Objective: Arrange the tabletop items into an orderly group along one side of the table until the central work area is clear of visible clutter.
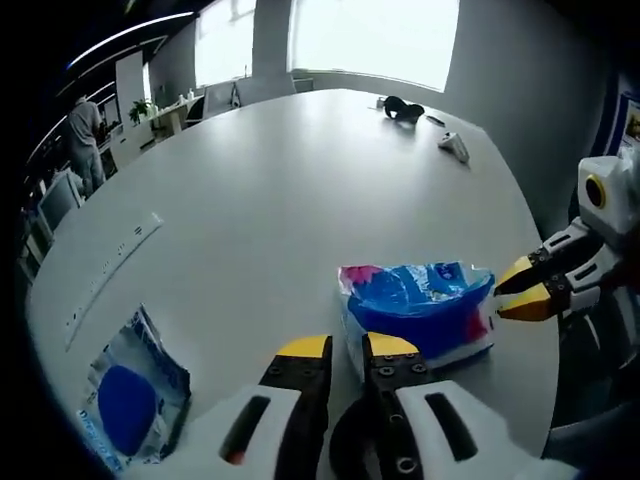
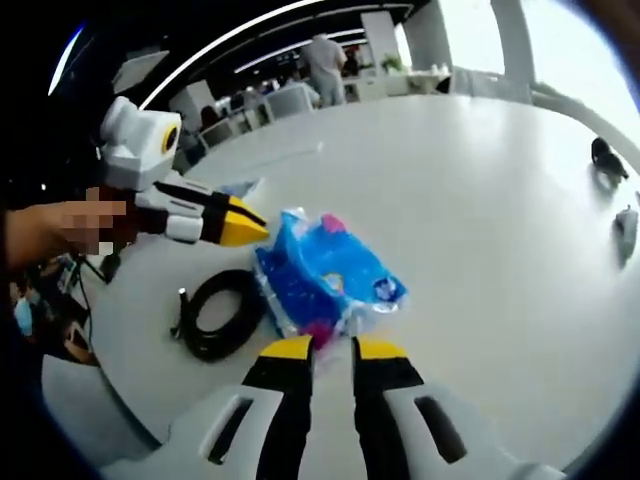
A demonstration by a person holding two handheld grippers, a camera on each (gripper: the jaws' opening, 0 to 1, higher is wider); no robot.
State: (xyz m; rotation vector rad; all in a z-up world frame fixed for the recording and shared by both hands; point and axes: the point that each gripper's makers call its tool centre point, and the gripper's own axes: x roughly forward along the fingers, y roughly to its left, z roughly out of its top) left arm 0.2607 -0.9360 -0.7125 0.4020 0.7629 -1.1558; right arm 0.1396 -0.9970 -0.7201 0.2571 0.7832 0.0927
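A blue, pink and white plastic packet (image 1: pixel 425 315) (image 2: pixel 325 280) lies on the round white table (image 1: pixel 300 190) between my two grippers. My left gripper (image 1: pixel 346 348) is shut with nothing in it, its tips just left of the packet's near corner; in the right gripper view the left gripper (image 2: pixel 248 226) points at the packet's top. My right gripper (image 2: pixel 332 348) is shut, its tips at the packet's edge, and the same right gripper (image 1: pixel 508 292) touches the packet's right end in the left gripper view. A smaller clear packet with a blue disc (image 1: pixel 130 405) lies at the near left.
A black cable coil (image 2: pixel 215 315) lies left of the packet. A black object (image 1: pixel 403 108) and a white one (image 1: pixel 453 146) sit at the far edge. A pale strip (image 1: pixel 110 265) lies on the table. A person (image 1: pixel 85 140) stands by desks beyond.
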